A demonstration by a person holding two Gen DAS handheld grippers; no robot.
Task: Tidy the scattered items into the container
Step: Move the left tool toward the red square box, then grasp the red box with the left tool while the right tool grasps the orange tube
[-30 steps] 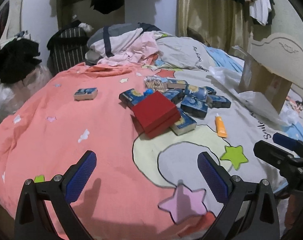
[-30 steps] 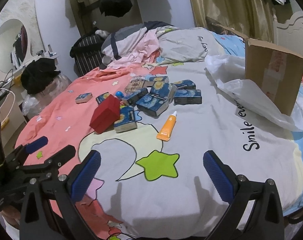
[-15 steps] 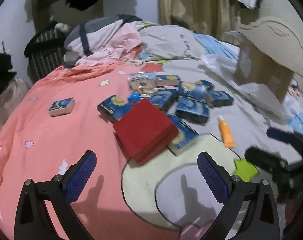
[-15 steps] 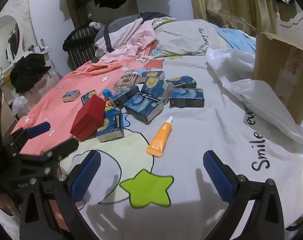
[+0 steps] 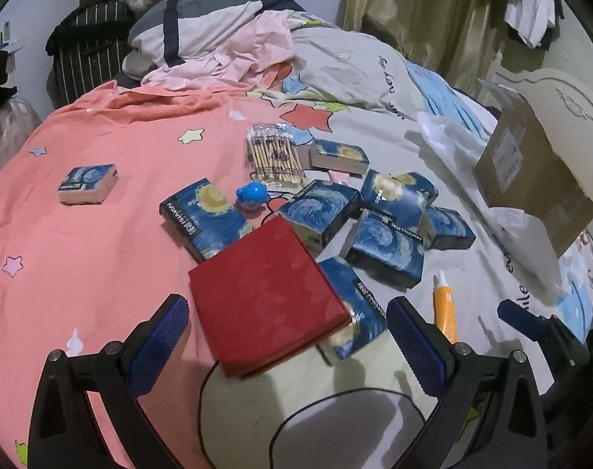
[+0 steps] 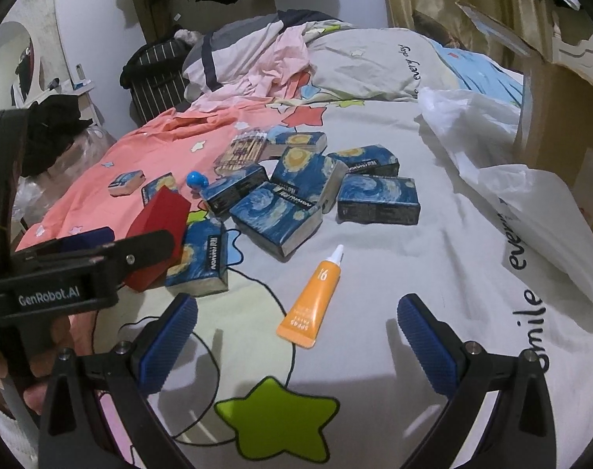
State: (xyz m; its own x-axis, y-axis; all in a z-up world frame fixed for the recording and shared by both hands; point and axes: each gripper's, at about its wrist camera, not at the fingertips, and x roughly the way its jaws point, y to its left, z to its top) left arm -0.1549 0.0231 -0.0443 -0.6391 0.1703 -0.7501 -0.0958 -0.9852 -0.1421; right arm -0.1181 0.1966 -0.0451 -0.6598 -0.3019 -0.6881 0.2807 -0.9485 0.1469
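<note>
A red box (image 5: pixel 265 297) lies tilted on several blue starry tissue packs (image 5: pixel 386 250) on the bed. My left gripper (image 5: pixel 286 348) is open, its fingers either side of the red box's near edge. An orange tube (image 6: pixel 314 305) lies on the grey sheet just ahead of my right gripper (image 6: pixel 296 346), which is open and empty. A bag of cotton swabs (image 5: pixel 275 156), a small blue toy (image 5: pixel 251 197) and a lone tissue pack (image 5: pixel 87 183) lie further out. The cardboard box (image 5: pixel 531 179) stands at the right.
White plastic bags (image 6: pixel 531 203) lie between the items and the cardboard box. Crumpled bedding and clothes (image 5: pixel 226 51) are piled at the far end of the bed. A striped bag (image 6: pixel 159 78) stands beyond the bed. The left gripper (image 6: pixel 81 269) shows at the right wrist view's left edge.
Both grippers have moved forward towards the items. The red box now sits between the left fingers, and the orange tube is closer to the right gripper.
</note>
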